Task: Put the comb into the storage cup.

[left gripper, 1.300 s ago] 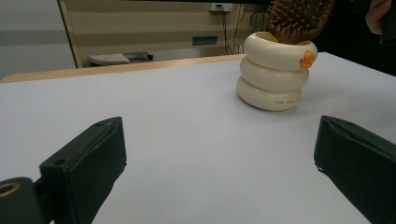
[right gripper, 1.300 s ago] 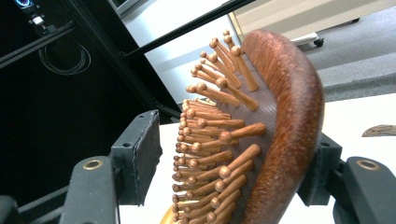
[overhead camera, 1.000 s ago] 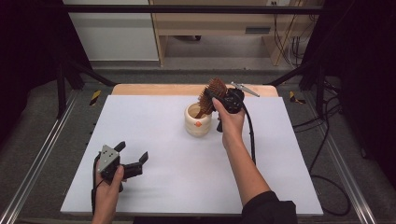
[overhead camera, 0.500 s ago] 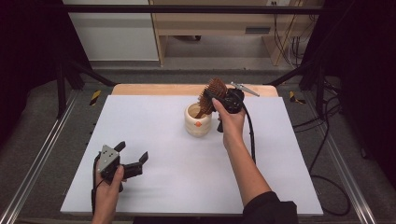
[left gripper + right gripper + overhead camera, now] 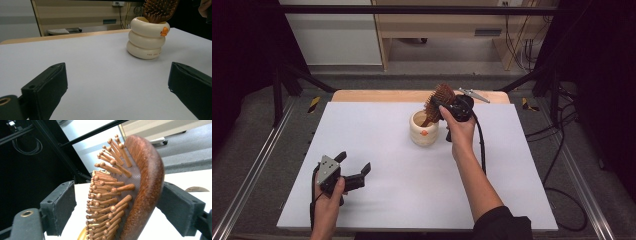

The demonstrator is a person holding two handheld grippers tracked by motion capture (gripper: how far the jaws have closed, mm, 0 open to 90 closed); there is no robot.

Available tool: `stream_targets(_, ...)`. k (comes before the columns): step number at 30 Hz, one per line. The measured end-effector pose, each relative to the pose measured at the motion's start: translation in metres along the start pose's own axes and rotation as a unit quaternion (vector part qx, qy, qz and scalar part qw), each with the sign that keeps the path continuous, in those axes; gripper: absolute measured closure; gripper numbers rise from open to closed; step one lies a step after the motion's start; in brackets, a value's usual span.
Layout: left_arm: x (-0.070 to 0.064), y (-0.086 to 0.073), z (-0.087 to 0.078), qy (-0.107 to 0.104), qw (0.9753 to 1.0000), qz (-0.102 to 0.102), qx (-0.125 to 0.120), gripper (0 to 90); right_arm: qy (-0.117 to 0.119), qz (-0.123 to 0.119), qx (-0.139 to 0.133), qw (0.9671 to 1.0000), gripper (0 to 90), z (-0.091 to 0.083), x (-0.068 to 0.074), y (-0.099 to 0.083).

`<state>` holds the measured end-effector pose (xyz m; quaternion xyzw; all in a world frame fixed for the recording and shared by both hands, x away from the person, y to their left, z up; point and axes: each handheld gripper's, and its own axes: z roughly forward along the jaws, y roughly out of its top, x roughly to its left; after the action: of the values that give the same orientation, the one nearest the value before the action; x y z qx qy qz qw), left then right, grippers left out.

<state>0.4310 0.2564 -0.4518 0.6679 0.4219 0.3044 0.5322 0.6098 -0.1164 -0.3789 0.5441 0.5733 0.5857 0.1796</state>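
Observation:
A cream cup [image 5: 424, 131] shaped like stacked rings, with a small orange mark, stands on the white table [image 5: 412, 200] toward the back. A brown wooden hairbrush [image 5: 443, 92] stands tilted in it, head up. My right gripper [image 5: 438, 104] hovers at the brush head. In the right gripper view its jaws flank the hairbrush [image 5: 135, 190]: one rests against the wooden back, the other sits slightly off the bristle tips. My left gripper [image 5: 355, 162] stands open low over the table's near left, nothing between its jaws, facing the cup [image 5: 146, 37].
A strip of wooden board [image 5: 377, 96] runs along the table's far edge, with a metal clip [image 5: 473, 93] on it near the right hand. Black frame posts [image 5: 277, 95] stand at the back corners. Wide bare tabletop lies between the left gripper and the cup.

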Motion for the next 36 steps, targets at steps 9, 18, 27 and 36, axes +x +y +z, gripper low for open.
stream_targets(9, 0.0, 0.0, 0.0, 0.0, 1.0, 0.001, 0.001, 2.5, -0.007, -0.004, -0.015, 0.9999, 12.0, -0.007, 0.0, 0.006)
stream_targets(18, 0.0, 0.0, 0.0, 0.0, 1.0, 0.001, 0.001, 2.5, -0.002, -0.014, -0.032, 0.9994, 9.7, -0.013, 0.0, 0.009)
stream_targets(27, -0.001, 0.0, 0.0, 0.0, 1.0, 0.001, 0.0, 2.5, -0.001, -0.038, -0.054, 0.9978, 6.5, -0.023, 0.003, 0.014)
stream_targets(36, 0.0, 0.0, 0.0, 0.001, 1.0, 0.001, 0.0, 2.5, 0.0, -0.047, -0.081, 0.9956, 5.9, -0.032, 0.003, 0.018)
